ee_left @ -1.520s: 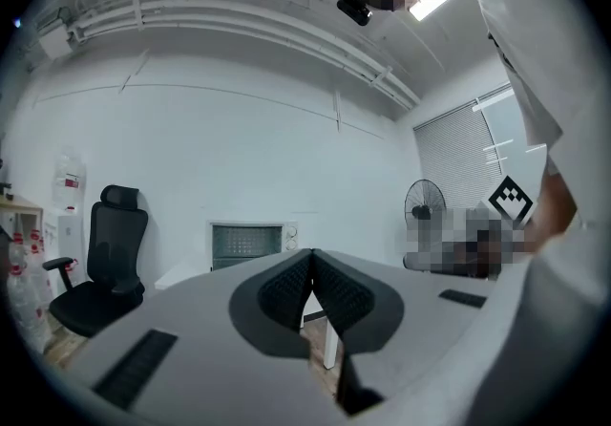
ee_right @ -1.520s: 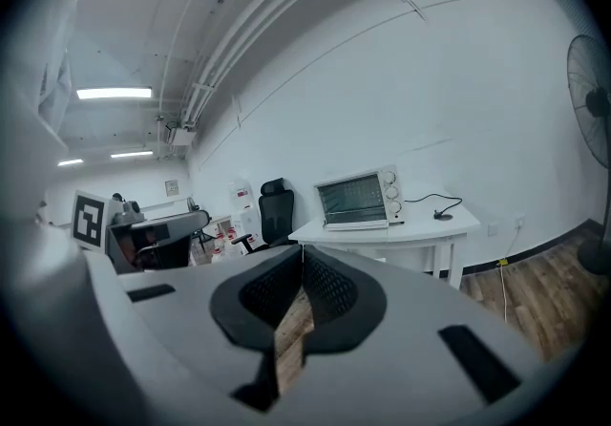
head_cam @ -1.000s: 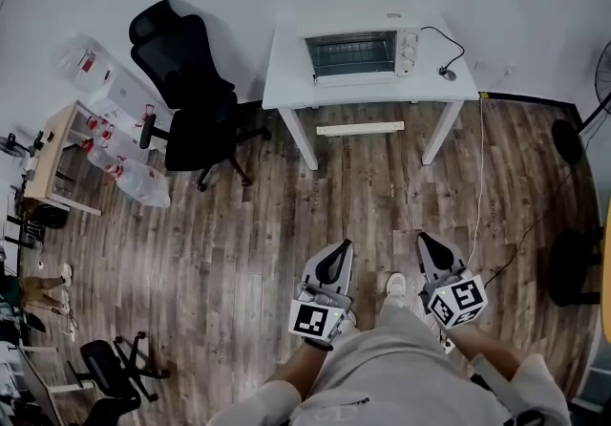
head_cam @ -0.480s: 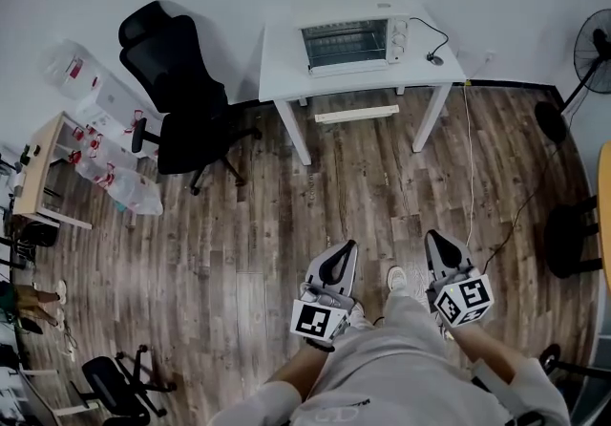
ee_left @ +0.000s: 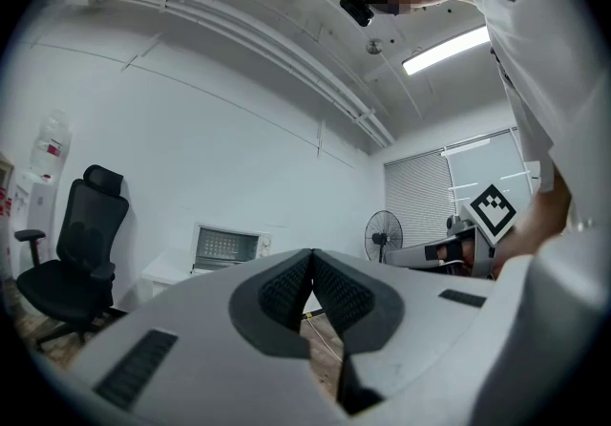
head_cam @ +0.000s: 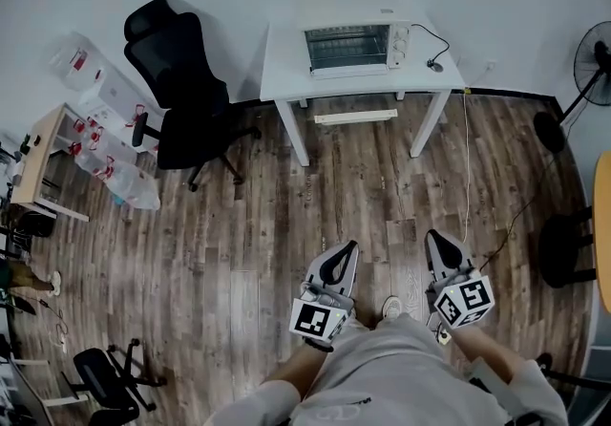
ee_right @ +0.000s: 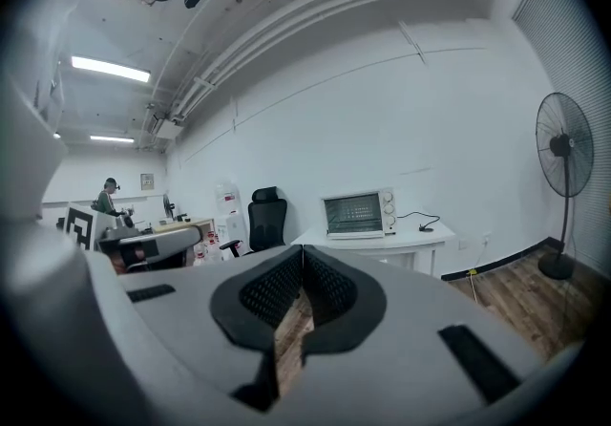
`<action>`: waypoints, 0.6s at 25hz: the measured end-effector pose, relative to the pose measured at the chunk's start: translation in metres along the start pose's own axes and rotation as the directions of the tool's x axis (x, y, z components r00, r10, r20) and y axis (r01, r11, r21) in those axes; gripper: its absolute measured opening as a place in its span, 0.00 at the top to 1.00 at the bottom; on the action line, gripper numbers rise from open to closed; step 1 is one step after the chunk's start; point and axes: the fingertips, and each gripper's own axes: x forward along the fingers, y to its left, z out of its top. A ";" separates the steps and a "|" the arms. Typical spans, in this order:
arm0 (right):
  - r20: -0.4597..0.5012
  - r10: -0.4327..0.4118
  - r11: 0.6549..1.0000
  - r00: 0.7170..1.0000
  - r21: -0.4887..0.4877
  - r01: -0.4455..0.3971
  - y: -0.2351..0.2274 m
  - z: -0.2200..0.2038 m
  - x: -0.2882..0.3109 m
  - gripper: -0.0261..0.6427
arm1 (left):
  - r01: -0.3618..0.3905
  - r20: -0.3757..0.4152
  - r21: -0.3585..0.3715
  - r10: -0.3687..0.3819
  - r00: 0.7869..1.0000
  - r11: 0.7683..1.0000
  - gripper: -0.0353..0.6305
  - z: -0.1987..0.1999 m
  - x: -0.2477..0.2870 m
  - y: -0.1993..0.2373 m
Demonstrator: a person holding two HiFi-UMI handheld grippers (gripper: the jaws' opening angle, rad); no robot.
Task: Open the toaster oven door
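The white toaster oven stands on a white table against the far wall, its glass door closed and its knobs on the right. It also shows small in the left gripper view and in the right gripper view. Both grippers are far from it, held close to the person's body over the wooden floor. My left gripper is shut with nothing between its jaws. My right gripper is also shut and empty.
A black office chair stands left of the table. A cable runs from the table down across the floor on the right. A standing fan is at the right wall. Shelves and bottles crowd the left side.
The view has shifted as the person stepped: the table and oven sit slightly higher and further right than a second ago. Both grippers keep their shut pose in front of the body.
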 end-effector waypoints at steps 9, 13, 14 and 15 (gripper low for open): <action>0.041 0.081 0.997 0.996 -0.016 -0.080 -0.003 0.023 -0.023 0.94 | -0.007 0.061 0.000 0.007 0.998 1.000 0.94 0.029 0.021 -0.038; 0.049 0.098 0.995 0.994 -0.020 -0.098 -0.001 0.026 -0.031 0.94 | -0.002 0.060 0.017 0.001 0.998 1.000 0.94 0.037 0.026 -0.049; 0.048 0.099 0.995 0.994 -0.021 -0.098 -0.001 0.025 -0.033 0.94 | -0.002 0.060 0.018 0.001 0.998 1.000 0.94 0.038 0.026 -0.051; 0.047 0.099 0.995 0.994 -0.019 -0.098 -0.002 0.025 -0.034 0.94 | -0.003 0.062 0.018 0.002 0.998 1.000 0.94 0.039 0.026 -0.053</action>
